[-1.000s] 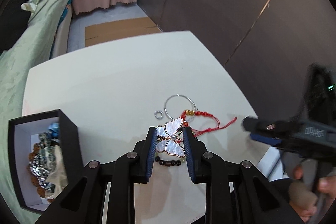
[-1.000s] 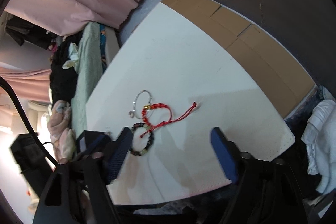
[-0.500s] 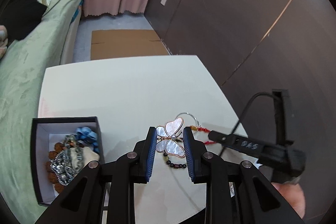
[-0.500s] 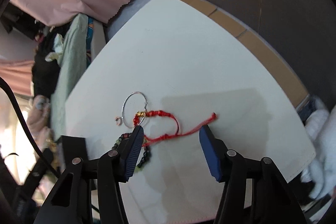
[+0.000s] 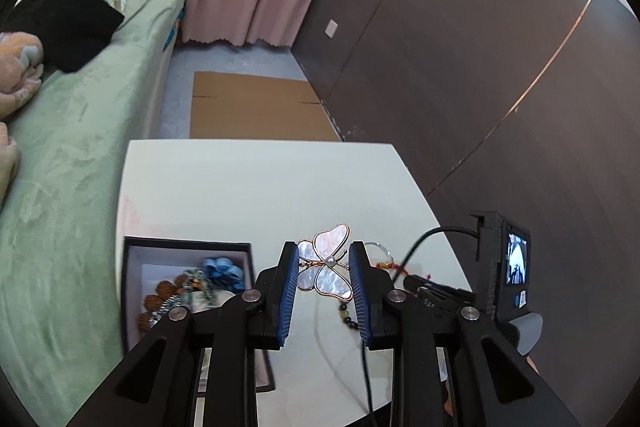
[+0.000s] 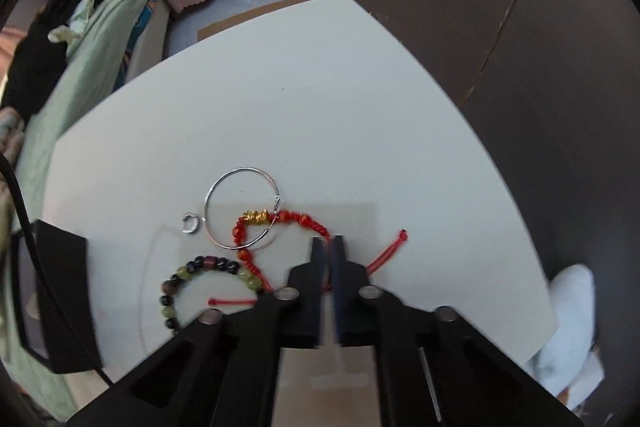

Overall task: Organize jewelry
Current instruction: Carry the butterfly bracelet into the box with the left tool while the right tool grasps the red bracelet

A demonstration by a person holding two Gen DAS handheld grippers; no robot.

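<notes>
Jewelry is split between two places: some already sits in the black box [image 5: 188, 251] at the near left of the white tabletop [image 5: 260, 187], and the rest lies loose further right. The left claw [image 5: 324, 279] is clamped on a butterfly ornament [image 5: 326, 269], its blue pads pressing the mother-of-pearl wings from either side, so the piece is carried upright above the surface, free of the items under it. Held by the flat wing faces, it seems less likely to twist or slip. The box lies just left of this claw, with a blue flower piece [image 5: 220, 269] and brown and grey beads inside, so the carry appears headed there.

The right claw [image 6: 328, 247] has its fingers drawn nearly together over the red cord bracelet [image 6: 280, 223], right where the knotted cord passes; a strand seems pinched between them, though the narrow gap makes that hard to confirm. Gripping the cord instead of its gold charm [image 6: 255, 215] probably gives a thin, yielding thing to pinch. The cord overlaps a silver hoop [image 6: 240, 207] and runs beside a bracelet of dark and green beads [image 6: 200, 283], so lifting may drag those along. A small silver ring [image 6: 189, 223] rests apart, left of the hoop. Four loose pieces remain on the tabletop, so sorting looks roughly midway.
</notes>
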